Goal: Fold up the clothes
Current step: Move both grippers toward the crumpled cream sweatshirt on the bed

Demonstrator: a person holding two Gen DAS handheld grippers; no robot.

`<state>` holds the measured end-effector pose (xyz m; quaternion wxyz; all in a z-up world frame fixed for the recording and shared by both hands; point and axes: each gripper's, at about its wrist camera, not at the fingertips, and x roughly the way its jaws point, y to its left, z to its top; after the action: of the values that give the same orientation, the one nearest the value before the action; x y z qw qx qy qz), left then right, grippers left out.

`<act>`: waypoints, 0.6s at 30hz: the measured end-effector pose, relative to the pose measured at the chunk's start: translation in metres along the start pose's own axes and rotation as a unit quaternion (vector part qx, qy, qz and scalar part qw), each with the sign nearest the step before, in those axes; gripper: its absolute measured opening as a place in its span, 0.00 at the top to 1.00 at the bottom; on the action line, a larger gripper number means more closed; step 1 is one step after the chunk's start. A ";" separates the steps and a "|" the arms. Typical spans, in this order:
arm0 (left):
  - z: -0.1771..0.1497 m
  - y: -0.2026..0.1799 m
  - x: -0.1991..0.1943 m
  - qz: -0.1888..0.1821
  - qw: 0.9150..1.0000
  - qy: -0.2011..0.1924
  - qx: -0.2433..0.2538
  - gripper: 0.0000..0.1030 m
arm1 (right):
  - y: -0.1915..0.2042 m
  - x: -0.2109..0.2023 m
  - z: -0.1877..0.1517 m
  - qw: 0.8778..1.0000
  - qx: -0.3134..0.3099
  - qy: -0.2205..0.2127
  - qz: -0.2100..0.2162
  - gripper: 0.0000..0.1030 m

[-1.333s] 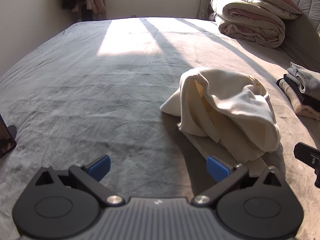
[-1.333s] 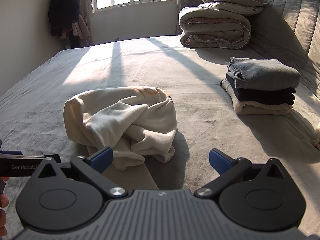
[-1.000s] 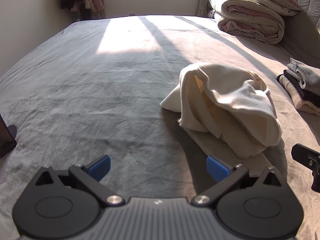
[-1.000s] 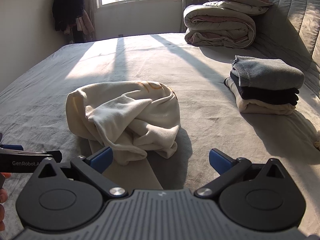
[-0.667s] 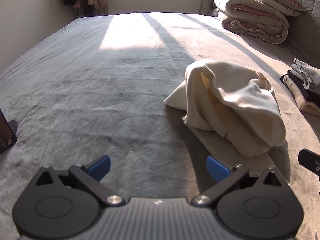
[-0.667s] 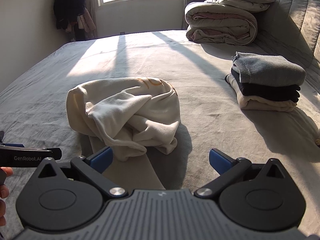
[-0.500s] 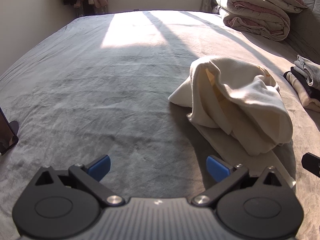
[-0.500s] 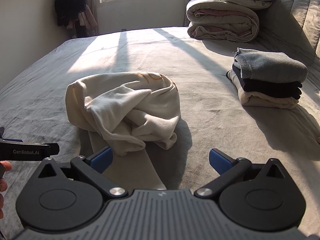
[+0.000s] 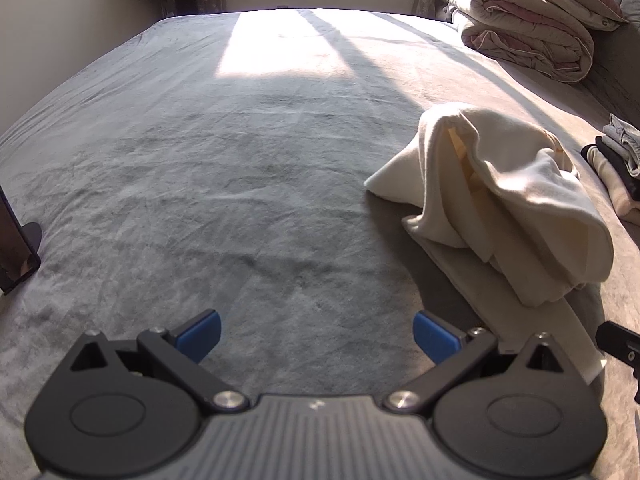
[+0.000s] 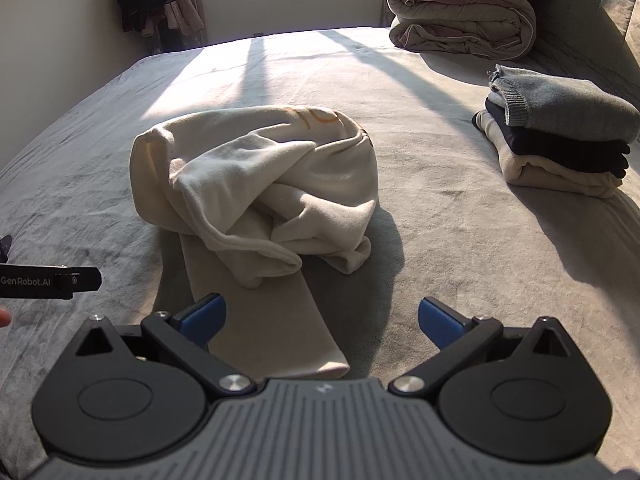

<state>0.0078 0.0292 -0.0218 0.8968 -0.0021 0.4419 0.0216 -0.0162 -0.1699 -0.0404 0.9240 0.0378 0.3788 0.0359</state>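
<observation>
A crumpled cream garment (image 10: 260, 184) lies in a heap on the grey bed (image 10: 440, 220), with a flat strip of it running toward me. In the left wrist view the garment (image 9: 504, 200) is at the right. My right gripper (image 10: 322, 320) is open and empty, just short of the garment's near strip. My left gripper (image 9: 316, 334) is open and empty, over bare bed to the left of the garment. The left gripper's body (image 10: 48, 278) shows at the left edge of the right wrist view.
A stack of three folded clothes (image 10: 560, 136) sits on the bed at the right. Rolled quilts and pillows (image 10: 464, 20) lie at the far right by the headboard. Dark clothes (image 10: 148, 0) hang by the far wall. A dark object (image 9: 16, 240) stands at the bed's left edge.
Both grippers have moved forward and lower toward the bed. The garment looks closer in both views. Both stay open; the garment has not moved.
</observation>
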 end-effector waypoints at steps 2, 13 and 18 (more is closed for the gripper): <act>-0.001 0.002 0.002 -0.003 1.000 0.006 -0.004 0.01 | 0.000 0.002 0.000 1.000 -0.002 -0.002 -0.002 0.00; 0.002 0.005 0.004 -0.006 1.000 0.011 -0.007 0.01 | 0.015 0.007 -0.004 0.999 -0.047 -0.014 -0.003 0.00; 0.003 0.008 0.010 -0.008 1.000 0.024 -0.019 0.01 | 0.023 0.005 -0.004 0.997 -0.074 -0.029 0.008 0.00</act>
<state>0.0159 0.0380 -0.0272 0.8859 -0.0227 0.4627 0.0230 -0.0160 -0.1462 -0.0446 0.9345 -0.0262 0.3480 0.0701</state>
